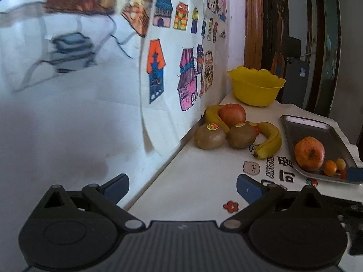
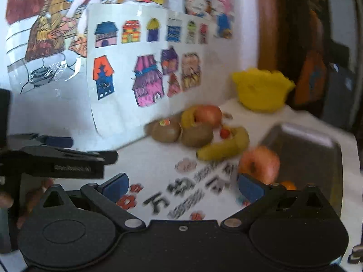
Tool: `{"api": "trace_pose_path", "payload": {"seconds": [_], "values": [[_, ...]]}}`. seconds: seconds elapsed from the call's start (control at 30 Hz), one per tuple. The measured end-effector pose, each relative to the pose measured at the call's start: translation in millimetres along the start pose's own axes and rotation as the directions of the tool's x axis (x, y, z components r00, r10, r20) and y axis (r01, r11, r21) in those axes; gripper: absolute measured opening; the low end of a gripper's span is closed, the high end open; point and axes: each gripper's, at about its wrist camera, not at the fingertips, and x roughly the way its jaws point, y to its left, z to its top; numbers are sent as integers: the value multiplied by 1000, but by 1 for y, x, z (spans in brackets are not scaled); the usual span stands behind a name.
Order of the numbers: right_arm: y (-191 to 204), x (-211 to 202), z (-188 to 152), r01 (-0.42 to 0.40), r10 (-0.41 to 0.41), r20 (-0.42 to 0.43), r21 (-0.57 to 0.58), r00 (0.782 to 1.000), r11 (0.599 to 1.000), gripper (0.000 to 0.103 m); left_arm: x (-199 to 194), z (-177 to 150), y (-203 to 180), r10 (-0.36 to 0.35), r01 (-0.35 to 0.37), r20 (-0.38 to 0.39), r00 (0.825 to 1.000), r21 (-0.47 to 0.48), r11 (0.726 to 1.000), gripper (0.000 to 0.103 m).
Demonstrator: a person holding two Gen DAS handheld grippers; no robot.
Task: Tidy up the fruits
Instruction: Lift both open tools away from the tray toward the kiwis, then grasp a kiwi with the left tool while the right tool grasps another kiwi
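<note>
Left gripper (image 1: 182, 187) low in the frame, jaws spread wide, nothing between the blue pads, hovering over the white printed tablecloth (image 1: 204, 181). Right gripper (image 2: 182, 185) likewise wide apart and empty, low centre of its blurred view.

Right of centre in the left wrist view, a cluster against the wall: two kiwis (image 1: 209, 136) (image 1: 241, 136) side by side with stickers on top, a red apple (image 1: 232, 114) just behind them, one banana (image 1: 213, 115) curling behind the apple, another banana (image 1: 270, 140) curving to the right of the kiwis, a small red fruit (image 1: 257, 129) peeking between kiwi and banana.

At the right edge, a metal tray (image 1: 304, 124) holding a second apple (image 1: 309, 153), with a small orange fruit (image 1: 330, 167) and a small yellowish fruit (image 1: 340, 163) just beside it at the tray's near end.

Farther back, upper right of the cluster, a yellow bowl (image 1: 256, 86), interior hidden from view.

On the wall, across the upper left, coloured drawings of houses (image 1: 186, 79)
</note>
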Motion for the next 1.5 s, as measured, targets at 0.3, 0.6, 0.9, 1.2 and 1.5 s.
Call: {"api": "trace_pose_path", "payload": {"seconds": [0.3,0.6,0.9,1.2,1.5], "values": [[-62,55,55,-109,120,63,-150,991,983,102,57,16,-9,-29,29,-38,999,-10,1000,102],[-76,134,66,-198,196,-31,-250,980,948,100,91,33,-22,-45,43,-27,999,-64,997,102],[-82,152,66,-268,235,-129,-428,963,863,97,116,37,-22,-38,29,-47,998,-188,982,99],[-67,176,71,-347,290,-193,-435,937,831,87,144,51,-37,-17,-7,-103,995,-225,974,94],[-50,190,73,-343,231,-268,-528,935,777,87,171,59,-34,-19,-37,-170,985,-317,948,79]]}}
